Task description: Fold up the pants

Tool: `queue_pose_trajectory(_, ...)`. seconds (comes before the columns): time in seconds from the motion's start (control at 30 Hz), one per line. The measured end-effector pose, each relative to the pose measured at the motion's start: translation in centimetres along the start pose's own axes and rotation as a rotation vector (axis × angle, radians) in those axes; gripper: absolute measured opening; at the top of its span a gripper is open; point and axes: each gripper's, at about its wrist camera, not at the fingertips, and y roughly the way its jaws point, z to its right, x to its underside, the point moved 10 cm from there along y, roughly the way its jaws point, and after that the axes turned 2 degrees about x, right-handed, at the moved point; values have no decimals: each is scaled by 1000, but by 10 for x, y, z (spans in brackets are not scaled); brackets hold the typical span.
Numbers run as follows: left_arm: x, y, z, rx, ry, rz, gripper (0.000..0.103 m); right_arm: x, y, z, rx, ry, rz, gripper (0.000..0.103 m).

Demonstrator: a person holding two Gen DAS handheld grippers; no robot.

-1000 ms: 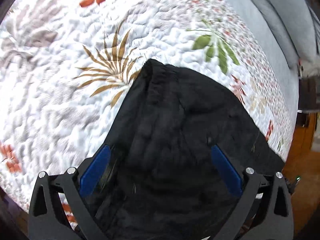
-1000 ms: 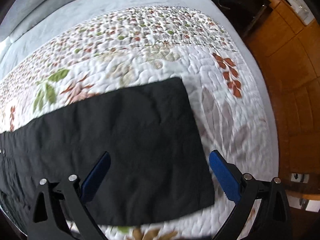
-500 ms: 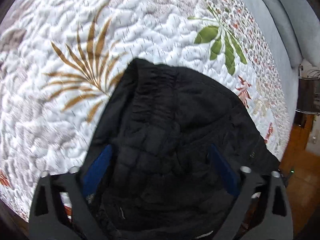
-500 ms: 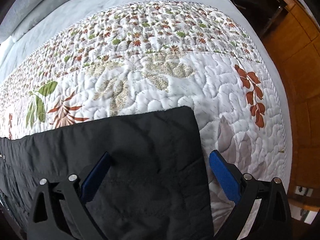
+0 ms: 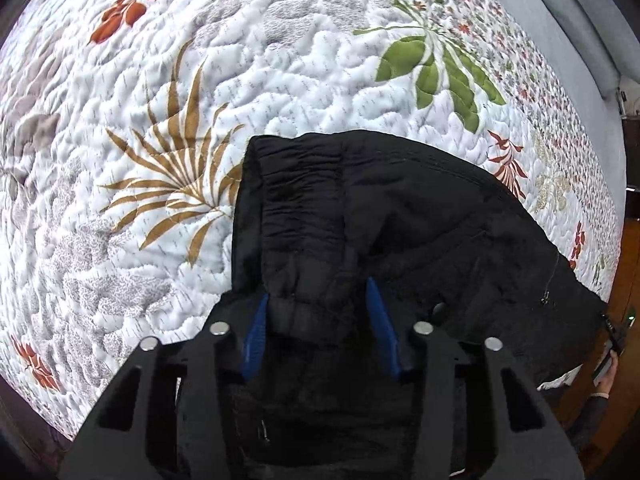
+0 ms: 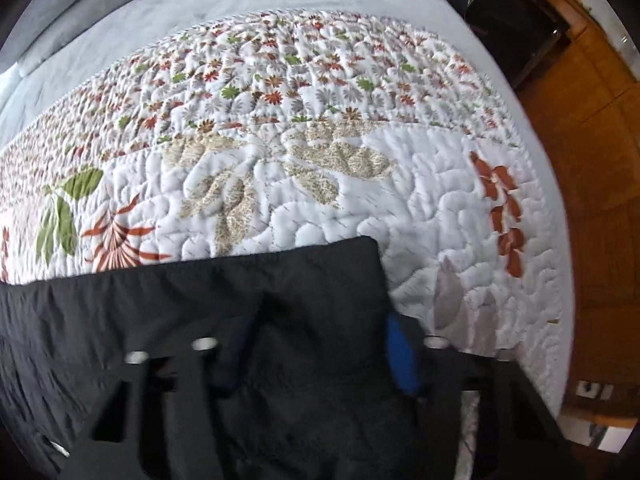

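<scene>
Black pants [image 5: 400, 220] lie flat on a white quilted bedspread [image 5: 200, 80]. In the left wrist view the gathered waistband [image 5: 304, 184] points away from me. My left gripper [image 5: 316, 292] points down onto it, jaws closing, blue pads [image 5: 256, 336] squeezing a bunched ridge of waistband cloth between them. In the blurred right wrist view the leg end of the pants [image 6: 240, 280] lies with its hem corner near the bed's right side. My right gripper [image 6: 320, 316] is down on it, jaws closing, and cloth tents up between its pads [image 6: 400, 356].
The bedspread [image 6: 320, 200] has leaf and flower prints. A grey sheet [image 6: 200, 8] covers the far end of the bed. A wooden floor [image 6: 592, 200] runs along the right edge, with dark furniture [image 6: 520, 32] beyond. A person's hand [image 5: 604, 376] shows at the lower right.
Both grippers came down onto the pants and their jaws narrowed from wide open. The cloth between each pair of pads has bunched up. The view over the bed shifted slightly.
</scene>
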Motion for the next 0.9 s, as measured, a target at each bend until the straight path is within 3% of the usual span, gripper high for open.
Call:
queue_pose_trajectory(0.07,0,0,9,-9,12,15,35,3,-9,-2,23,-12,15,20)
queue_pose_trajectory(0.17,3,0,21,-14,35,32,26,6,-29,-10,22,-31,56,12)
queue_pose_trajectory(0.27,4,-4,35,10,36,64,15,10,-49,-16,53,-58,108,11)
queue_pose_trajectory(0.4,10,-8,50,19,69,114,12,26,-97,-23,14,-80,207,11)
queue_pose_trajectory(0.63,29,-44,90,195,154,242,11,59,-181,-26,-102,-71,389,11)
queue_pose_trajectory(0.9,88,-101,83,343,264,407,11,122,-242,-5,-235,-24,527,11)
